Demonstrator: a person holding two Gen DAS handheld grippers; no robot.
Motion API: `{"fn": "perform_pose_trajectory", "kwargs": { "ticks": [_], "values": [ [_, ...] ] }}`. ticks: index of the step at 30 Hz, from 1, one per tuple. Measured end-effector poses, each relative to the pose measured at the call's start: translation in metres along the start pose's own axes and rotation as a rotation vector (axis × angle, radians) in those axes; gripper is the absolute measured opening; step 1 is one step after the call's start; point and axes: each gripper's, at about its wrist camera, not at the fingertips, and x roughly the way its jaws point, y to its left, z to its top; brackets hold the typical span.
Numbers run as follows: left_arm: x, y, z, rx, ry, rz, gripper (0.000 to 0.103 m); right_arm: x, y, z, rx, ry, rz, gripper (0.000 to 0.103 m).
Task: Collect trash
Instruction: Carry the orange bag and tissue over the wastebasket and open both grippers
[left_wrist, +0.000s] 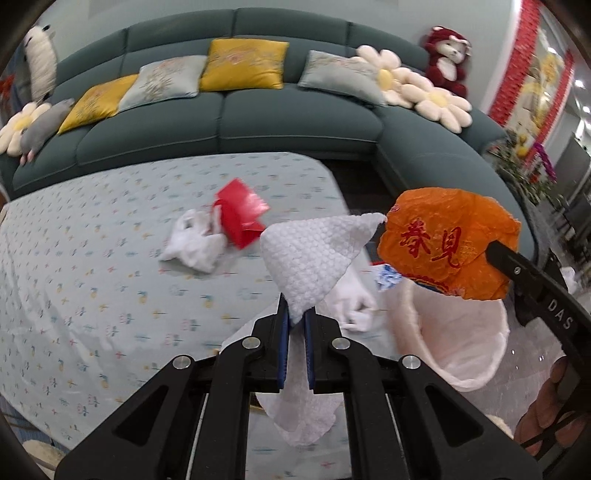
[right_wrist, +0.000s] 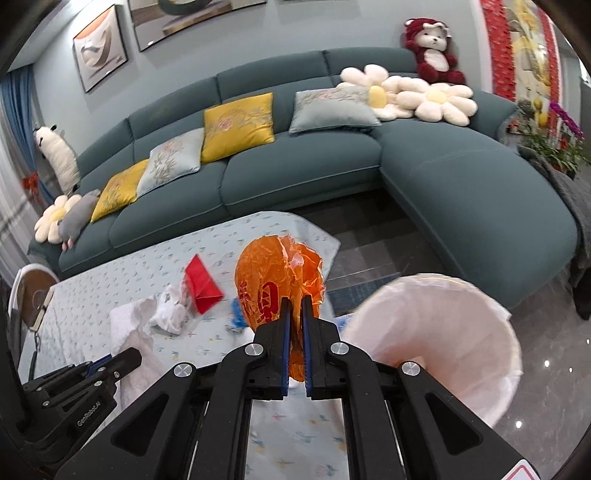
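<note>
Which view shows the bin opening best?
Right wrist: the bin shows nearly its whole lined rim and its inside. In the left wrist view the orange wrapper and the right hand-held gripper cover much of the bin.

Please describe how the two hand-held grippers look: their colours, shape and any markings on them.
Both look alike. The left hand-held gripper and the right hand-held gripper have matte black angular frames with cut-out slots, round silver bolt heads, and two narrow fingers lined with blue ribbed pads. White lettering is printed on their black bodies. No cables or sleeves are visible.
</note>
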Motion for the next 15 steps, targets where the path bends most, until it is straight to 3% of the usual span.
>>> {"fn": "perform_pose_trajectory", "kwargs": {
  "ticks": [15],
  "values": [
    [-0.002,-0.105,-0.008,0.148,0.027,-0.140,0.007,-0.041,-0.092,-0.016,0.116,-0.044,-0.115,0.005]
  ]
}}
